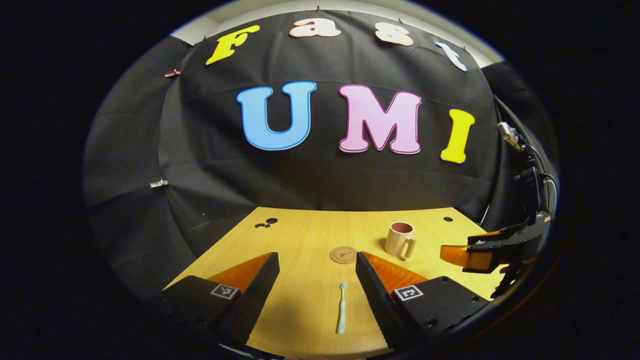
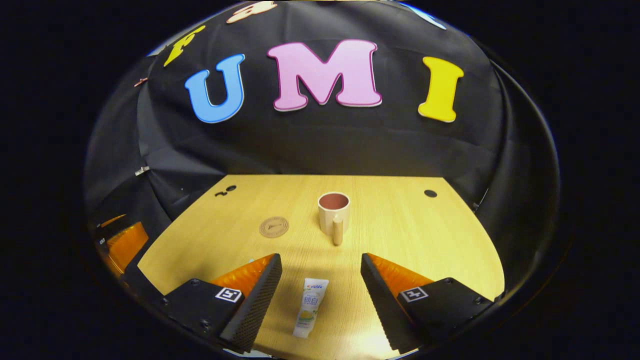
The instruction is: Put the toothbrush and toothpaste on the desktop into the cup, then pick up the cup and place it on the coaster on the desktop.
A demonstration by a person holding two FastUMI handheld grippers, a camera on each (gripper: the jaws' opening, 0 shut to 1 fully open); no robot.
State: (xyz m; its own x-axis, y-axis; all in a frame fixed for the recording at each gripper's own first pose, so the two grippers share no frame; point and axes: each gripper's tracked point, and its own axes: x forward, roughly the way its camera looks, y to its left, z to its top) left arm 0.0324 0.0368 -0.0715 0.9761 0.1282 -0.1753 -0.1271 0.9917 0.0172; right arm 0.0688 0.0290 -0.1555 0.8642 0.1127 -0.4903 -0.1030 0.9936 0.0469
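Observation:
In the left gripper view a pale toothbrush (image 1: 342, 308) lies lengthwise on the wooden desktop (image 1: 300, 240), between the fingers of my open left gripper (image 1: 318, 270), which hovers over it. Beyond it are a round coaster (image 1: 343, 255) and a cream cup (image 1: 399, 239) with a dark inside, upright. My right gripper (image 1: 457, 255) shows at the far right. In the right gripper view a white toothpaste tube (image 2: 310, 306) lies between the fingers of my open right gripper (image 2: 321, 272). The cup (image 2: 334, 211) stands farther ahead, its handle toward me, the coaster (image 2: 274, 226) to its left.
The desktop (image 2: 410, 235) has small cable holes (image 2: 430, 193) near its back corners. Black cloth closes the booth behind and at the sides. My left gripper (image 2: 120, 245) shows at the left edge of the right gripper view.

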